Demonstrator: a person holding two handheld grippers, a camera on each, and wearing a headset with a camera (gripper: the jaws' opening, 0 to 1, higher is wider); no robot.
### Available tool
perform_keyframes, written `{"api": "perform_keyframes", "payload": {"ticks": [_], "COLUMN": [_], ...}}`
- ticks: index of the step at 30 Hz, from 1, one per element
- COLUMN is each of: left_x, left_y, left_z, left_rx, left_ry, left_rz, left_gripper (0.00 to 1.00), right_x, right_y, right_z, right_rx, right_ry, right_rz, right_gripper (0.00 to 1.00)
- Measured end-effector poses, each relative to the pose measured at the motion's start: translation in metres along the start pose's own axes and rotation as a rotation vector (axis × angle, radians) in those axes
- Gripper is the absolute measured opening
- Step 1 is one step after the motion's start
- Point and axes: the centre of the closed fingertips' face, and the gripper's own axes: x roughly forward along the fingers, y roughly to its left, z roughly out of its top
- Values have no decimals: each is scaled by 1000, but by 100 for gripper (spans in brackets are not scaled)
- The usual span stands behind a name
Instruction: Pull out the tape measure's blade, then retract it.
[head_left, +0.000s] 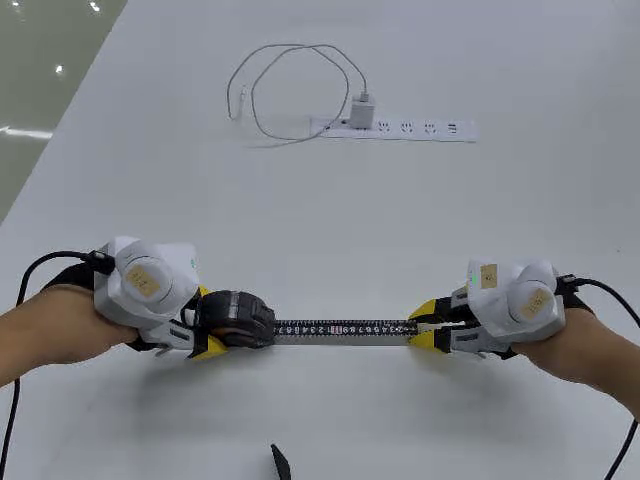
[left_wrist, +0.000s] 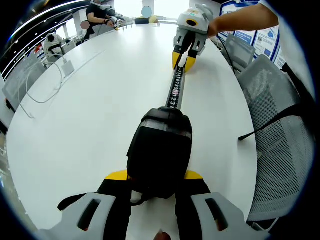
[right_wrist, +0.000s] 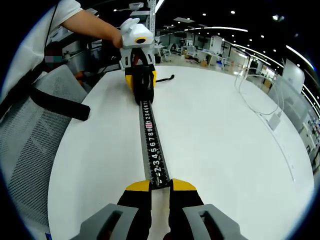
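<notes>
A black tape measure case (head_left: 238, 319) lies on the white table, with my left gripper (head_left: 208, 322) shut on it; up close, the case (left_wrist: 161, 150) sits between the yellow-tipped jaws of my left gripper (left_wrist: 155, 176). Its dark numbered blade (head_left: 343, 328) stretches rightward to my right gripper (head_left: 424, 325), which is shut on the blade's end. In the right gripper view the blade (right_wrist: 152, 147) runs from my right gripper (right_wrist: 160, 186) to the far case (right_wrist: 142, 82). The left gripper view shows the blade (left_wrist: 176, 90) reaching the right gripper (left_wrist: 183, 59).
A white power strip (head_left: 400, 128) with a plugged charger (head_left: 361, 107) and looped white cable (head_left: 285, 85) lies at the table's far side. A small black object (head_left: 281, 461) rests near the front edge. A grey mesh chair (left_wrist: 280, 130) stands beside the table.
</notes>
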Motion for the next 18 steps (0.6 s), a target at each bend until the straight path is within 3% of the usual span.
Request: {"api": "perform_keyframes", "payload": {"ticks": [18], "left_x": [1], "left_y": [1], "left_z": [-1], "left_rx": [2], "left_ry": [4], "left_rz": [-2], "left_gripper": [29], "right_x": [-11], "right_y": [0], "right_z": [-14], "right_rx": [32], "right_ry": [16], "right_rz": [-12], "right_gripper": [8]}}
